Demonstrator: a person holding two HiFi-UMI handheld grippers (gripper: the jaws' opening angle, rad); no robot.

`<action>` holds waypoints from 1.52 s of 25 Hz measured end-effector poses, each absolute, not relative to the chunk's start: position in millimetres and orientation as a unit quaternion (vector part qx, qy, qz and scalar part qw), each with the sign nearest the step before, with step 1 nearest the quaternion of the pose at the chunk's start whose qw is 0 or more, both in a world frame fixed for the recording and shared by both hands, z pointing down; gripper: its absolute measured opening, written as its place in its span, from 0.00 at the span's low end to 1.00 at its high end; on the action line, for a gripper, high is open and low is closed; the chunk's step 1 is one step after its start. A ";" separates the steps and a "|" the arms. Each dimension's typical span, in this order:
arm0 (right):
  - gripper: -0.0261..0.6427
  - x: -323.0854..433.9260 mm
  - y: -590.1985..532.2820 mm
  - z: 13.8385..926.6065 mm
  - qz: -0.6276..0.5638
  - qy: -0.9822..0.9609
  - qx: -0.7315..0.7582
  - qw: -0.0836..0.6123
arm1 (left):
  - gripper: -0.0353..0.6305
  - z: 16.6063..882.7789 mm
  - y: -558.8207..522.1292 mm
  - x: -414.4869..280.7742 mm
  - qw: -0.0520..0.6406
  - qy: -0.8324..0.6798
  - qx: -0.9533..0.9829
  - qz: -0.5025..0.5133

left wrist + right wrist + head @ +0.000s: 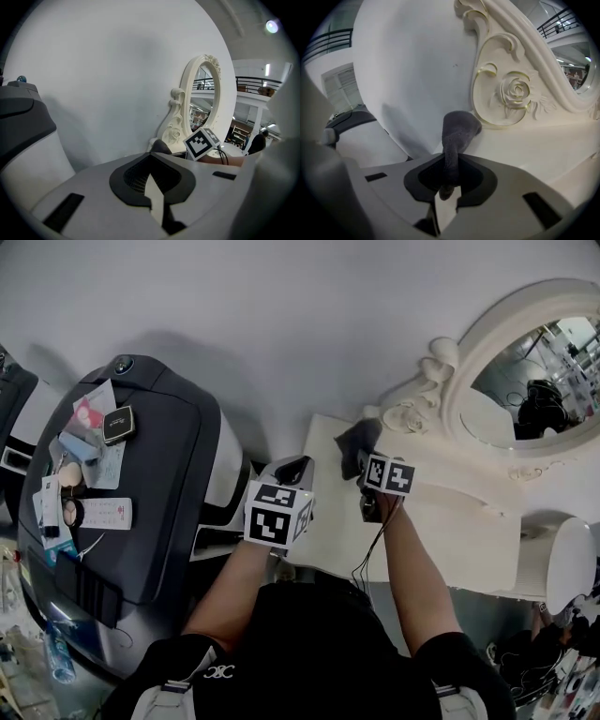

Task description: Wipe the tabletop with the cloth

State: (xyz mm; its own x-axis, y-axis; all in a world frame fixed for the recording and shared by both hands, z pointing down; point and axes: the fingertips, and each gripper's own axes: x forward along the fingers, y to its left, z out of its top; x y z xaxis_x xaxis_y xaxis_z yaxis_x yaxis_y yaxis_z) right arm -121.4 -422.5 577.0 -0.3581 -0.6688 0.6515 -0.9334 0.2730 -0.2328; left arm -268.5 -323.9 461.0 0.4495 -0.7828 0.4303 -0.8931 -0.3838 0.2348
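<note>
cloth [457, 133] clamped in outstretched right tool [447, 183]

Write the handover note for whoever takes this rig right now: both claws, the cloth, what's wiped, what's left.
Left claw: shut, nothing in it, held by the left edge of the tabletop, apart from the cloth.
Right claw: shut on the cloth; its free end sits at the back-left corner, beside the ornate mirror frame.
Done: the cloth is gripped and at the surface. No dirt or streaks show, so how much is wiped can't be told.
Left: probably sweep the cloth across the white top, rightward and toward the front.
</note>
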 end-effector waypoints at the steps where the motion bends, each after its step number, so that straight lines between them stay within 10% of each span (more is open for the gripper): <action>1: 0.12 -115.6 -426.6 582.6 0.308 -0.759 0.527 0.225 | 0.05 460.8 -325.3 -269.3 0.220 -0.511 0.822 0.125; 38: 0.12 180.7 -449.3 596.6 0.293 -0.664 0.649 0.227 | 0.05 471.2 -350.3 -68.7 0.205 -0.480 0.835 0.172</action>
